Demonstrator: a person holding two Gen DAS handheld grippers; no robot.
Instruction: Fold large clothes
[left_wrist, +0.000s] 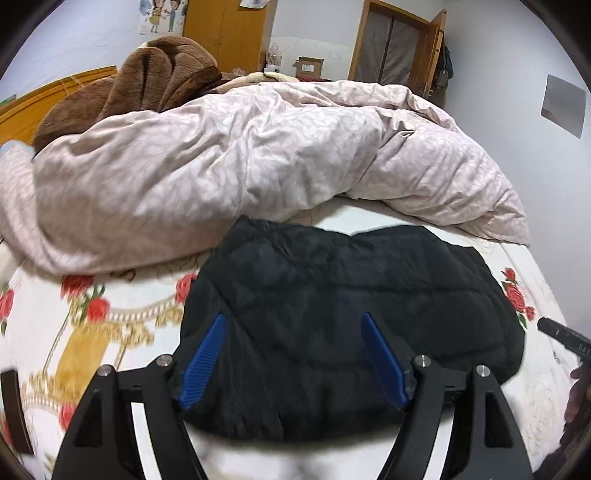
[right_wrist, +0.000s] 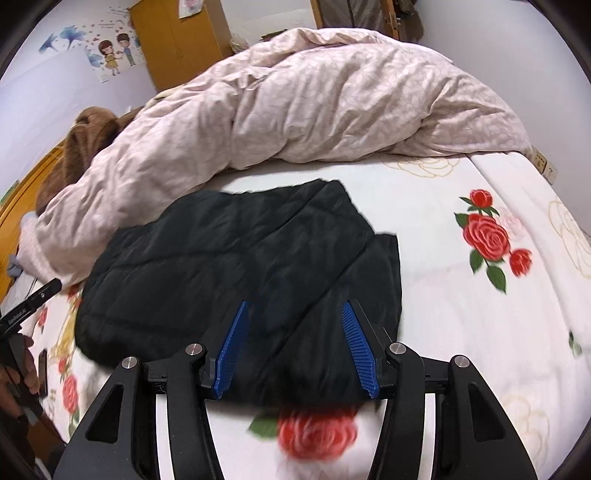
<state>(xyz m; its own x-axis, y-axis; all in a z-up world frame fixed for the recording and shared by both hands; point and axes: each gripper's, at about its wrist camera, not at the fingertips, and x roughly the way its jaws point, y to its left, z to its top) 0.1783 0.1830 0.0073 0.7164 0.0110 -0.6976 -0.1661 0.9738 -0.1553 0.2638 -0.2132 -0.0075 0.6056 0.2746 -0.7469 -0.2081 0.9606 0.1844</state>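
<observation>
A black quilted jacket (left_wrist: 351, 306) lies folded into a compact shape on the rose-print bed sheet (left_wrist: 92, 332); it also shows in the right wrist view (right_wrist: 236, 266). My left gripper (left_wrist: 293, 319) is open, its blue fingers spread above the jacket's near left part, holding nothing. My right gripper (right_wrist: 293, 308) is open above the jacket's near right edge, holding nothing. The right gripper's body shows at the right edge of the left wrist view (left_wrist: 561, 334), and the left gripper's body at the left edge of the right wrist view (right_wrist: 29, 306).
A rumpled pink duvet (left_wrist: 240, 162) is heaped across the bed behind the jacket. A brown plush blanket (left_wrist: 147, 81) lies at the far left by the wooden headboard (left_wrist: 33, 107). The sheet (right_wrist: 461, 295) stretches right of the jacket. Wardrobe and door stand beyond.
</observation>
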